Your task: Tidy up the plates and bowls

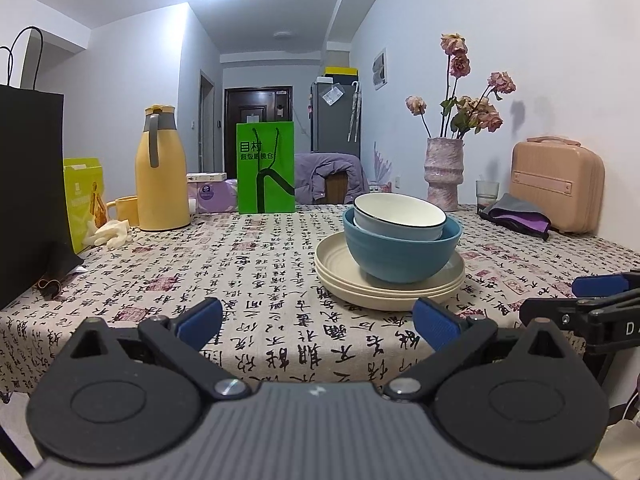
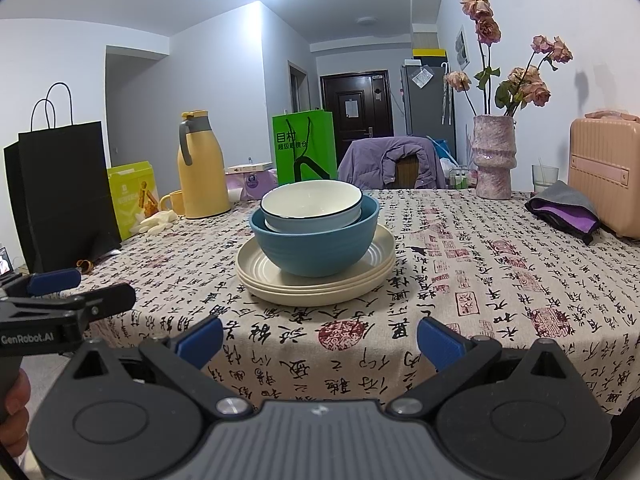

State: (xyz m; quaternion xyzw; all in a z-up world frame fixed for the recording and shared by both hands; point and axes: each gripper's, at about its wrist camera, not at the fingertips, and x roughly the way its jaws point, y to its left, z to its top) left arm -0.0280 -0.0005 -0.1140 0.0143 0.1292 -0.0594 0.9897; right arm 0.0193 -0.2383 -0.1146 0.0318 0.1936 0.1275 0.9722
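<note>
Looks basically done: white bowl (image 2: 311, 204) nested in blue bowl (image 2: 316, 248) on the cream plates (image 2: 312, 284), mid-counter (image 2: 480, 280). Both the left hand-held gripper (image 1: 318, 322) and right hand-held gripper (image 2: 319, 342) hang wide and empty. Next, probably just back off.

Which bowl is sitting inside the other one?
The small white bowl with the dark rim sits tilted inside the bigger blue bowl. The blue one rests directly on the stacked cream plates.

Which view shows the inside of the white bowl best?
The right wrist view: it looks down into the white bowl, nested in the blue bowl, showing its inner wall. The left wrist view sees it tilted, mostly the rim and the far wall.
</note>
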